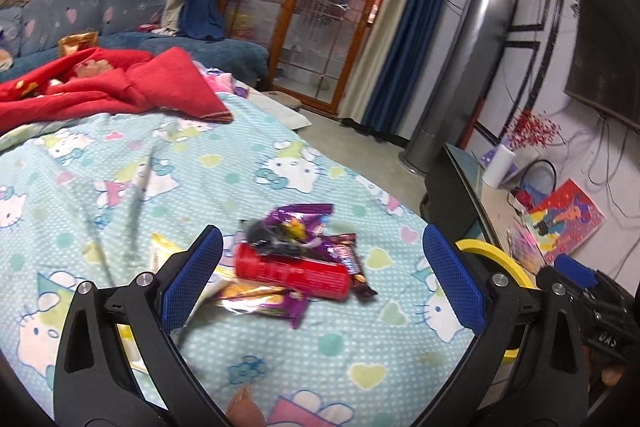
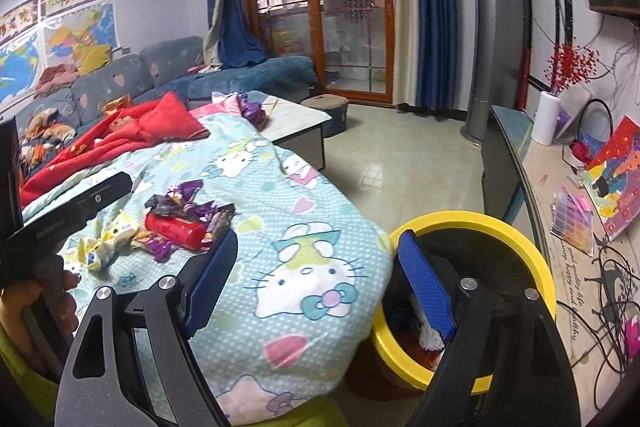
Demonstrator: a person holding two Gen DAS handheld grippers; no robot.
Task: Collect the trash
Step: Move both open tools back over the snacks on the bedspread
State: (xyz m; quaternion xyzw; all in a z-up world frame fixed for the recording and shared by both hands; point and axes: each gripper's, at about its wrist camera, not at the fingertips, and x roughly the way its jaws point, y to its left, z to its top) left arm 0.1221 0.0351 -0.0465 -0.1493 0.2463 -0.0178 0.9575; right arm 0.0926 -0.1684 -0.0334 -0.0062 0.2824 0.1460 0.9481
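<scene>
Both your grippers, left gripper (image 1: pixel 322 279) and right gripper (image 2: pixel 316 279), gape empty; red tube (image 1: pixel 292 273) and wrappers (image 1: pixel 296 227) remain near the blanket (image 1: pixel 120 179) edge, yellow-rimmed bin (image 2: pixel 516 227) already holds some.

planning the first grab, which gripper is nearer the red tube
Left. The left gripper is open with the red tube lying between its fingers. The right gripper is open beside the yellow-rimmed bin, off the pile.

Red tube (image 1: pixel 291 271), purple wrappers (image 1: pixel 294 221), pale-blue dotted cat-print sheet (image 1: pixel 120 187), yellow-rimmed bin (image 2: pixel 472 227), red blanket (image 1: pixel 120 87).
</scene>
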